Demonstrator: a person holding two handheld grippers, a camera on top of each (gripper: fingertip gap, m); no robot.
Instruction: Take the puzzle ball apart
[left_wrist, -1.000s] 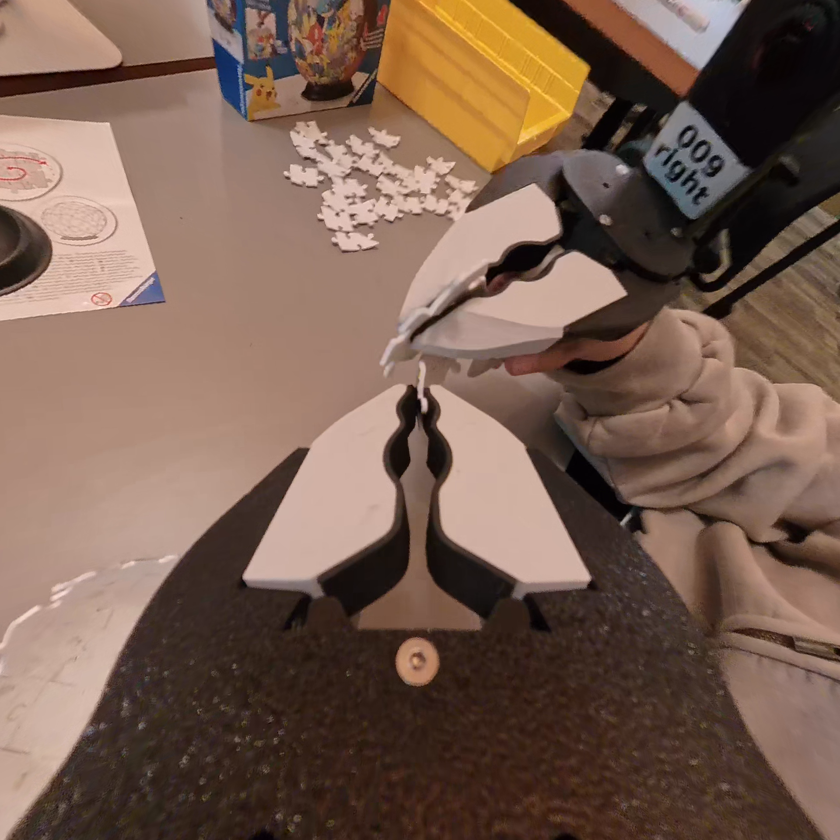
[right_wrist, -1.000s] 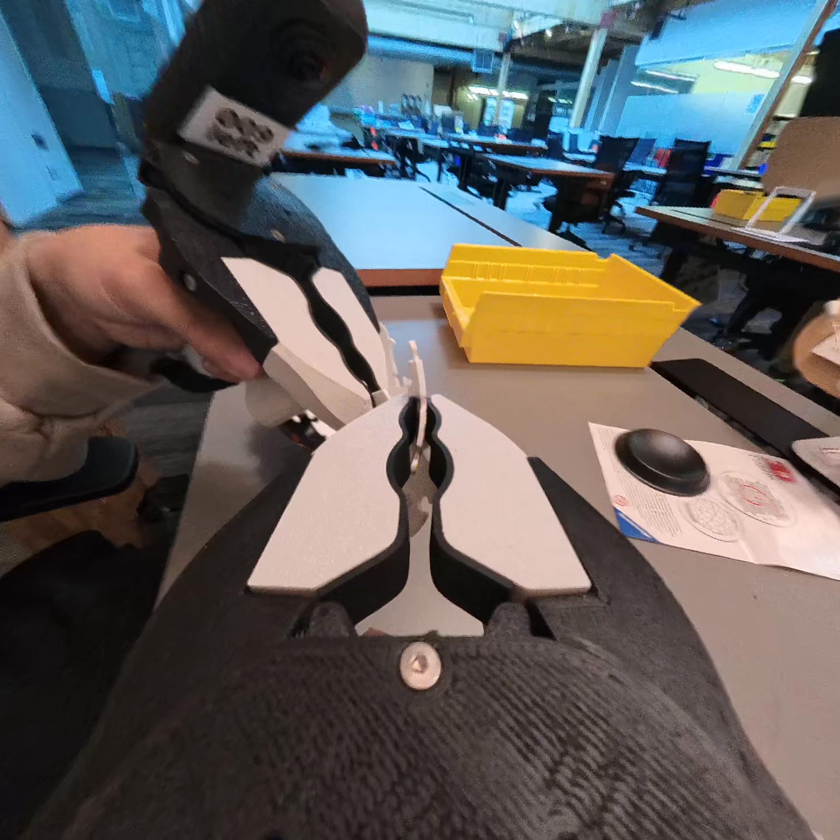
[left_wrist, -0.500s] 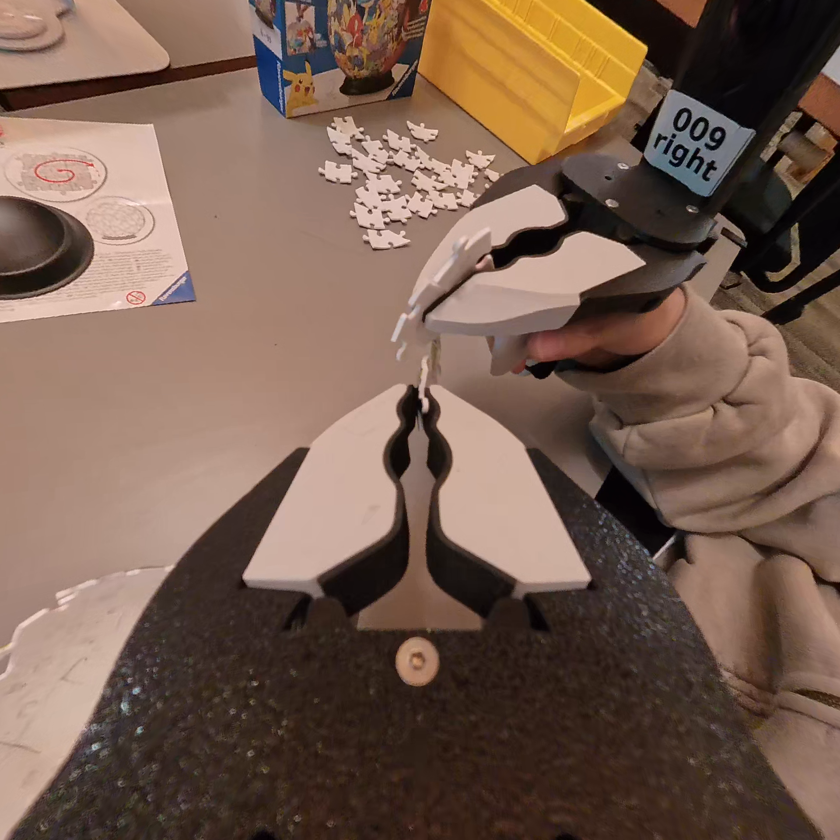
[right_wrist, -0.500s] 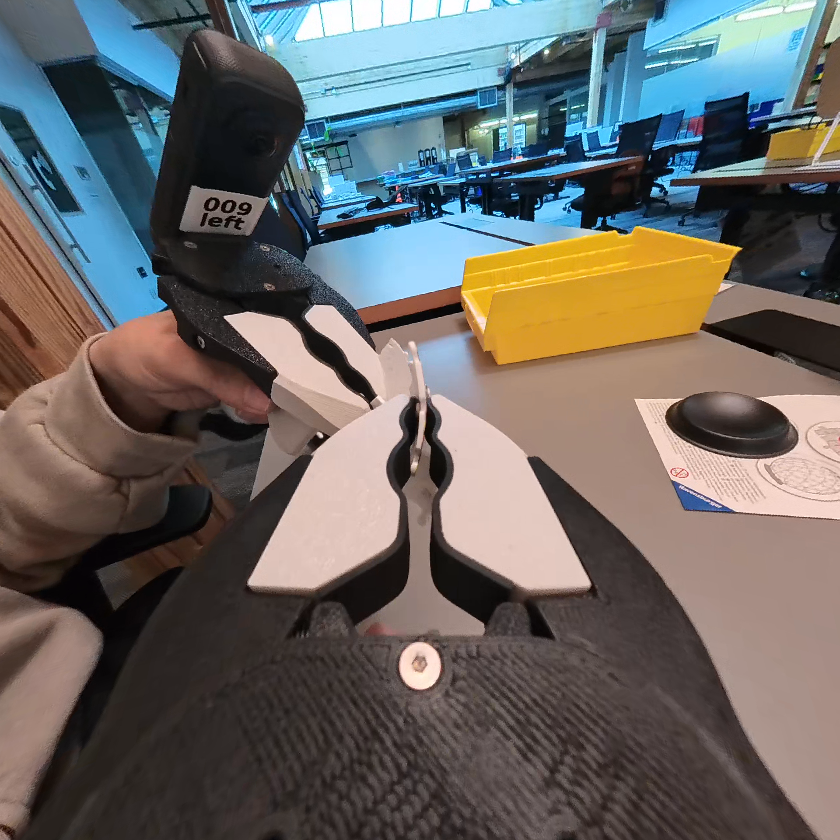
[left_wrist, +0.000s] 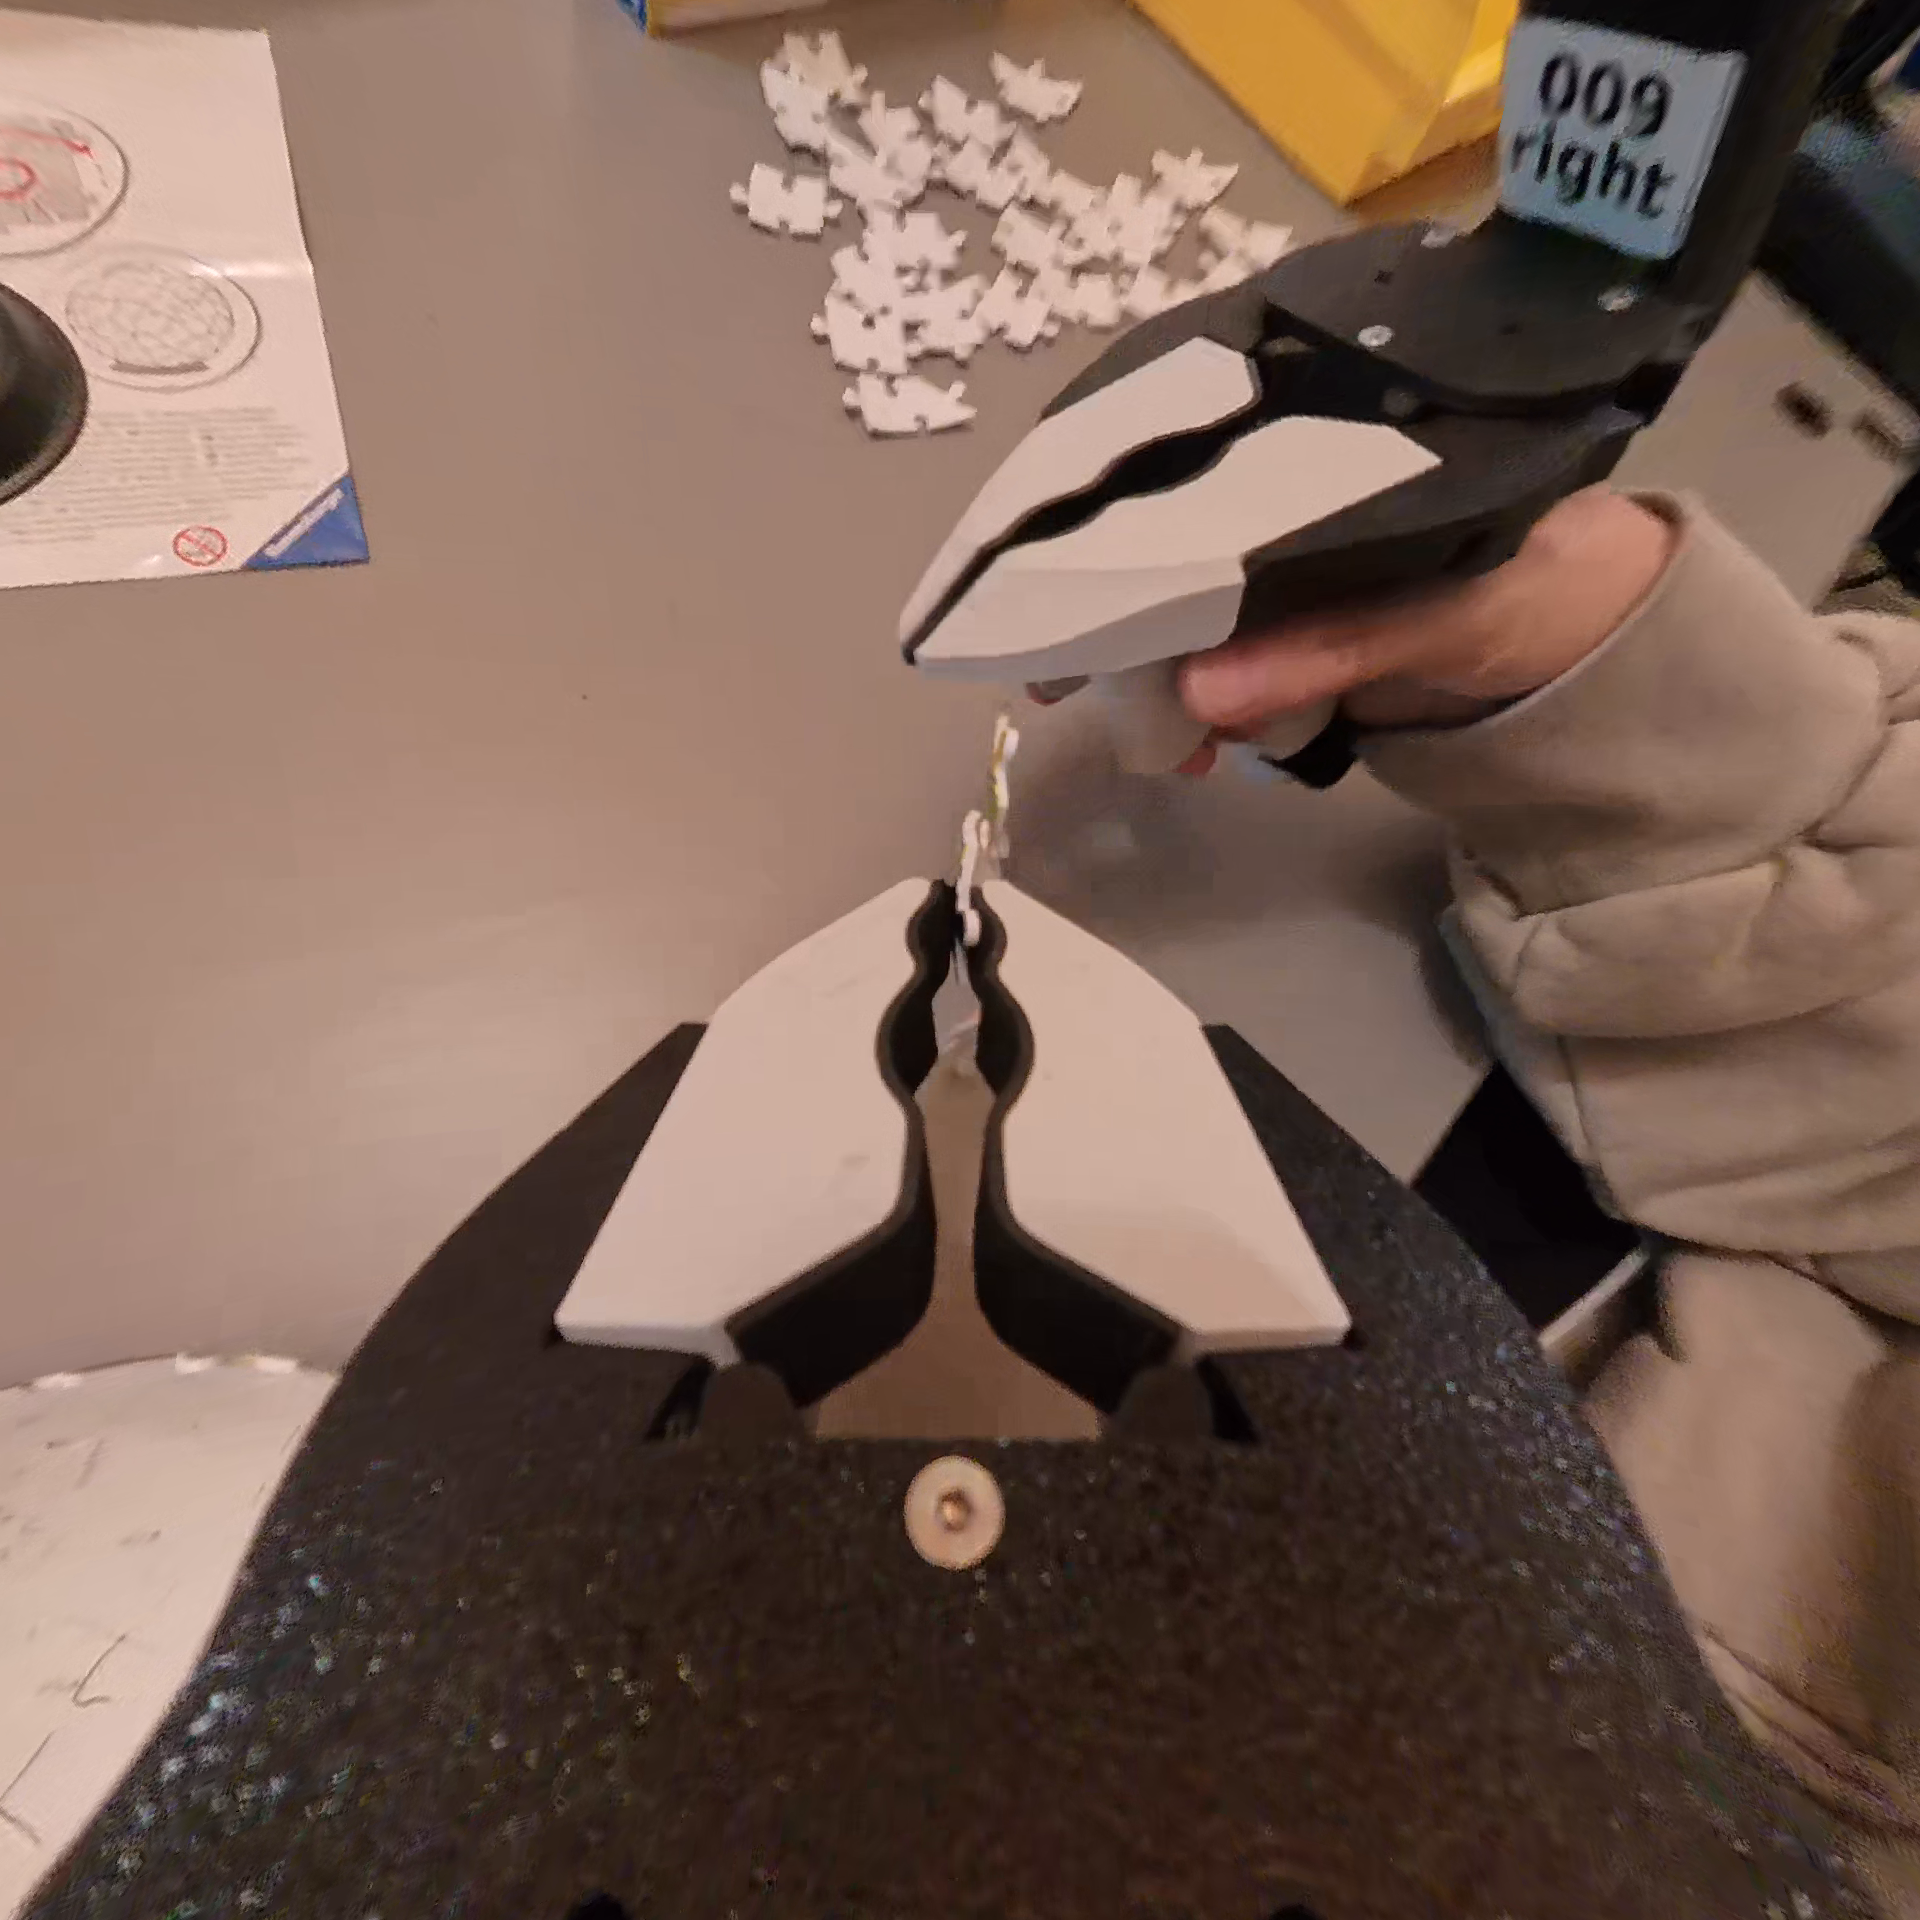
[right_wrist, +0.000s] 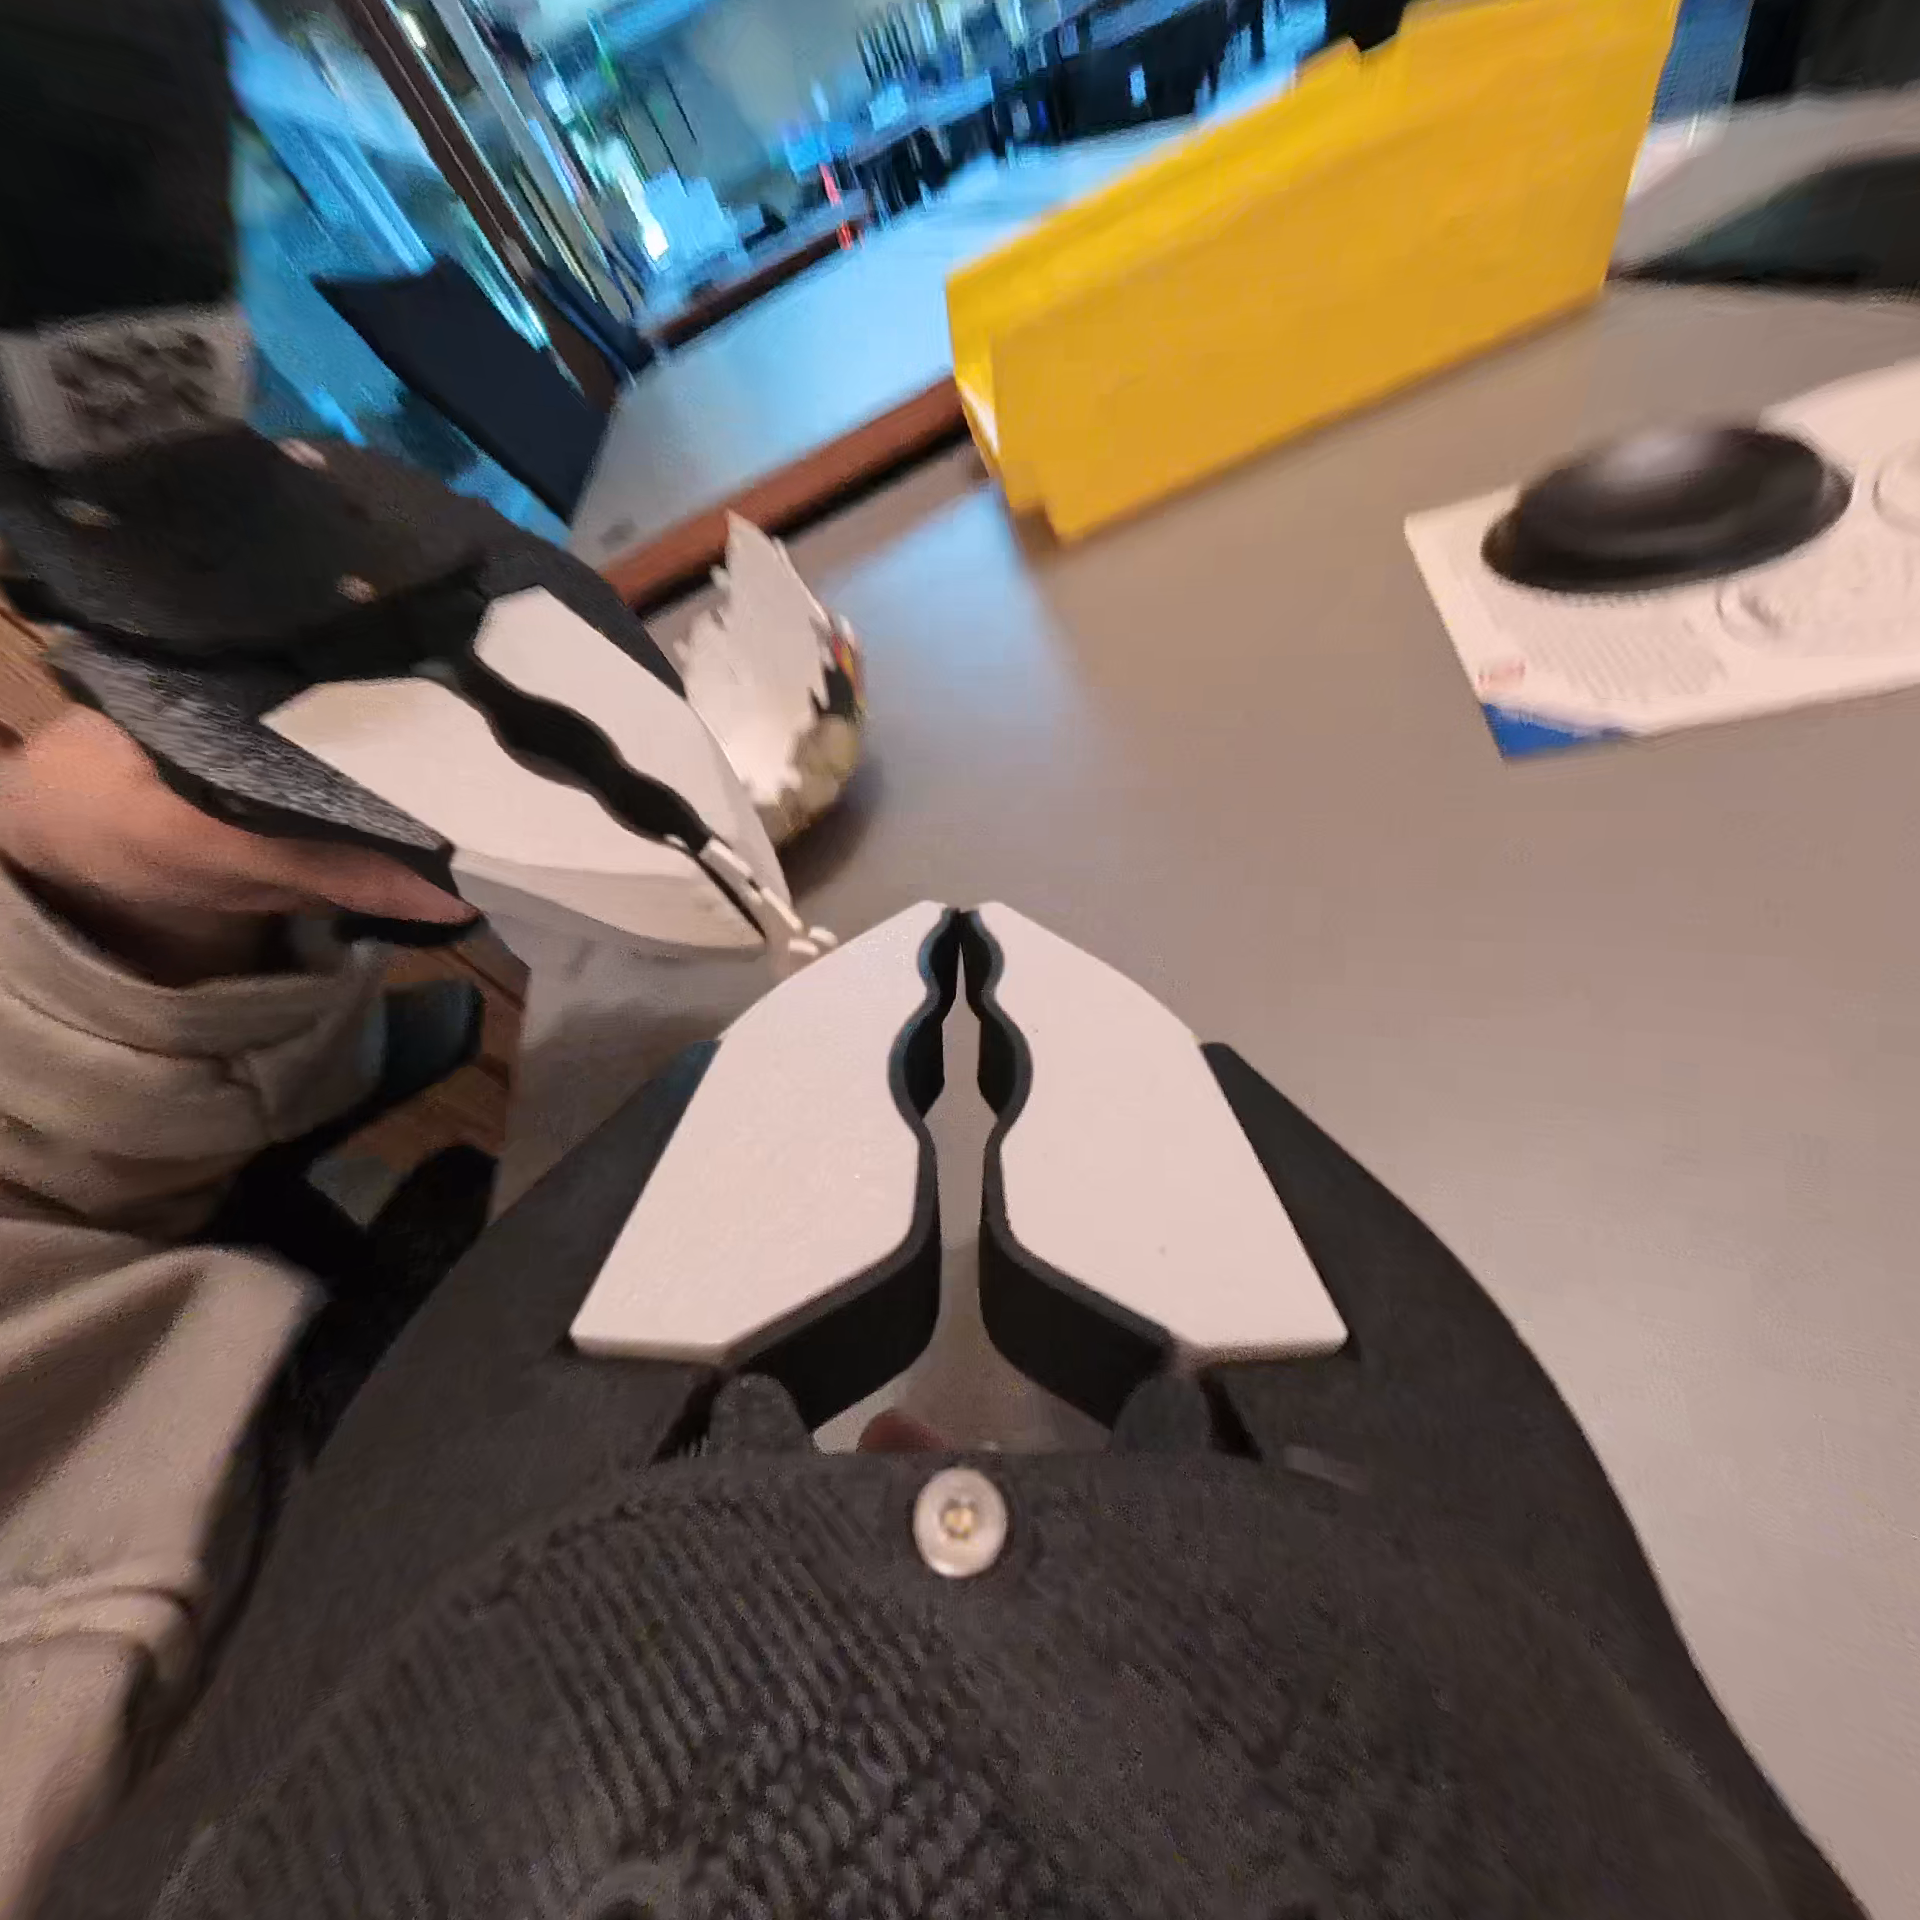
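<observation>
**Desk:** Left wrist view first. What just changed?

**Operator:** Half a second back, both my tools pinched one joined cluster. Now my left hand-held gripper (left_wrist: 961, 894) is clamped on a thin strip of white plastic puzzle pieces (left_wrist: 987, 821), seen edge-on and poking up past its tips. My right hand-held gripper (left_wrist: 920, 644) has lifted clear just above it, fingers together, with nothing in them that I can see.

**Desk:** So the joint broke?

**Operator:** I judge it parted, or the right slipped off; I can't tell which. Either way the strip is free of the ball. It could join the heap of loose white puzzle pieces (left_wrist: 997, 208) toward the grey table's (left_wrist: 520, 727) far edge, beside the yellow plastic bin (left_wrist: 1320, 94).

**Desk:** And the ball?

**Operator:** What's left of the puzzle ball (left_wrist: 114, 1538) is a curved white shell toward the table's near edge, blurred here.

**Desk:** Right wrist view?

**Operator:** It's smeared by motion. My right tips are closed on nothing. The left tool is just beside them with a white tab at its tip. Behind it the shell lies by the table's edge, jagged white inside and colour-printed outside. I'd say only part of the sphere remains. A black domed stand (right_wrist: 1662, 509) rests on a white printed leaflet (right_wrist: 1714, 644) well apart from it.
</observation>
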